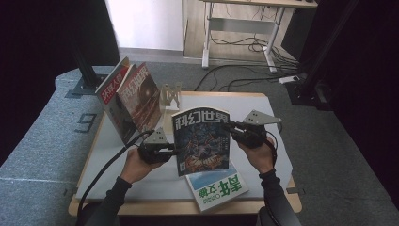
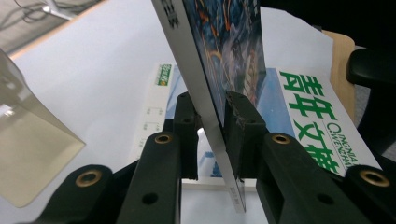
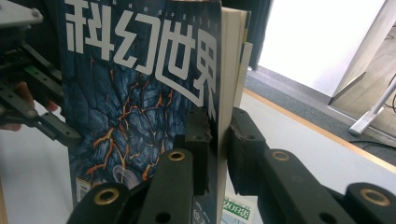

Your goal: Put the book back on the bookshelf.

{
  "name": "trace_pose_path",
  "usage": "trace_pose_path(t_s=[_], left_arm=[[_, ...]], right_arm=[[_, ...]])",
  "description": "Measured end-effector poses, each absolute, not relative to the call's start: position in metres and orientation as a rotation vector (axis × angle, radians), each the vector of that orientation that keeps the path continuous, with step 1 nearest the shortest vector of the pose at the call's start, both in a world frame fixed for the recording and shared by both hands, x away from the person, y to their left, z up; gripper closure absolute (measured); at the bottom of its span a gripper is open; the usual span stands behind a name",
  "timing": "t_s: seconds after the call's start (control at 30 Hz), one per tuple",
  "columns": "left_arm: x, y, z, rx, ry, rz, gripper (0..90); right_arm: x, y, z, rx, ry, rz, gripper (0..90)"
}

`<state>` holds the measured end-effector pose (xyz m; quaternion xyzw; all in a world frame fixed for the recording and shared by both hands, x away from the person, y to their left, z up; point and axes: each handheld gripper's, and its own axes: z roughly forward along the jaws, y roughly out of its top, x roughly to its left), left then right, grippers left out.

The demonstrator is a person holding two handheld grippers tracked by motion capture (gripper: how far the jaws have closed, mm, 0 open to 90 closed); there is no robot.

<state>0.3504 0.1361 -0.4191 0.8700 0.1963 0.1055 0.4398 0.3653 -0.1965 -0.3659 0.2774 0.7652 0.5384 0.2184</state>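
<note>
A magazine with a dark blue, lava-cracked cover [image 1: 201, 141] stands upright above the table, held between my two grippers. My left gripper [image 1: 174, 151] is shut on its left edge. In the left gripper view both pads clamp the magazine [image 2: 224, 56] near its lower corner, at the left gripper [image 2: 212, 112]. My right gripper [image 1: 227, 127] is shut on the upper right edge. In the right gripper view the right gripper [image 3: 220, 122] pinches the cover [image 3: 140, 102] and pages. The left gripper [image 3: 28, 98] shows at that view's far left.
A magazine with green characters [image 1: 219, 188] lies flat at the table's front edge, under the held one, also seen as the green-lettered magazine [image 2: 317, 126]. Two magazines [image 1: 129, 99] lean upright at the back left. A slotted stand [image 1: 170, 96] sits behind them. The white table top [image 1: 263, 113] is bare at the right.
</note>
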Motion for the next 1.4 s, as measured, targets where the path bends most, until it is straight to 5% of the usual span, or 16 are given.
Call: trace_pose_path(t_s=[0.47, 1.07, 1.4], left_arm=[[0.357, 0.119, -0.445, 2.235, 0.461, 0.214, 73.7], [0.363, 0.122, -0.41, 2.139, 0.488, 0.241, 73.1], [0.362, 0.116, -0.402, 2.174, 0.48, 0.25, 80.5]], right_arm=[[0.362, -0.202, -0.368, 0.764, 2.114, 1.508, 75.6], [0.36, -0.206, -0.369, 0.772, 2.116, 1.521, 75.6], [0.361, -0.21, -0.369, 0.794, 2.112, 1.508, 73.9]])
